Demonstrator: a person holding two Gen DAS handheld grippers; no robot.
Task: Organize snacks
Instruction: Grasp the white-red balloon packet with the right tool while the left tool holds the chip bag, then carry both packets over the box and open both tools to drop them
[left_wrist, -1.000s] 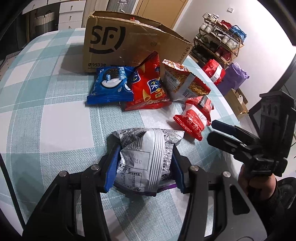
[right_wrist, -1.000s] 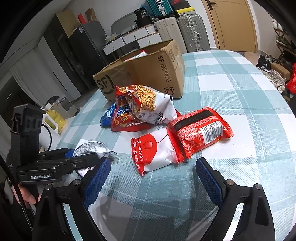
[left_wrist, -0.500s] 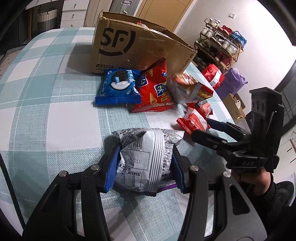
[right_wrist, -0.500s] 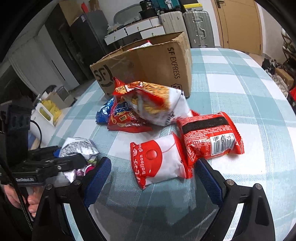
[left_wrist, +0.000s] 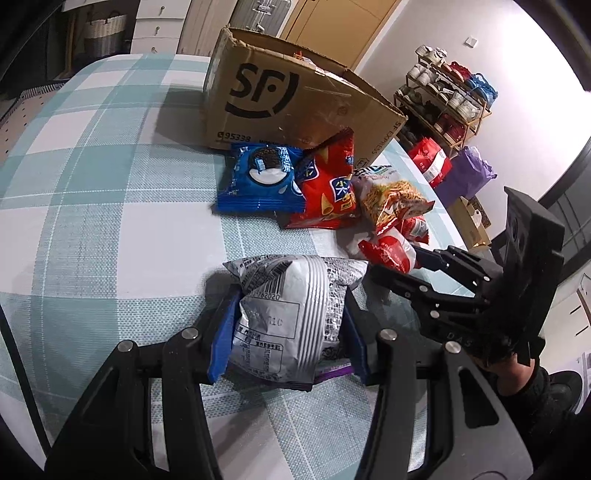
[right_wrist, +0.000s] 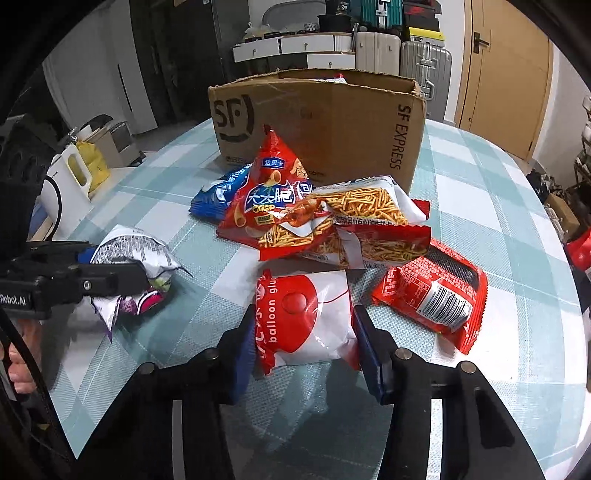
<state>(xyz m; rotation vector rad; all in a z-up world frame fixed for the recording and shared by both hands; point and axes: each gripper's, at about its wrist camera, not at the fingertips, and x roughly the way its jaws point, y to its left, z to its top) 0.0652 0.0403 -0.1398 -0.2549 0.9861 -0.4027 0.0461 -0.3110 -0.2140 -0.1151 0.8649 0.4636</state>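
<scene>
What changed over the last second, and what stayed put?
The right tongs moved forward from open table to straddle the red-and-white balloon-gum packet, their fingers narrowing to flank it; a firm grip isn't certain. The left tongs stayed clamped on the silver snack bag. The blue cookie pack, the red crisp bag, the noodle-snack bag and the cardboard box did not move.

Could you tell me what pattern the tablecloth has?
Teal-and-white checks on the tablecloth, clearest in the left wrist view.

Snack pile (right_wrist: 325, 221) and SF Express box (right_wrist: 332, 122) blocking ahead of right gripper (right_wrist: 304, 343); checked tablecloth (left_wrist: 92, 206) lying open ahead-left of left gripper (left_wrist: 288, 325).
</scene>
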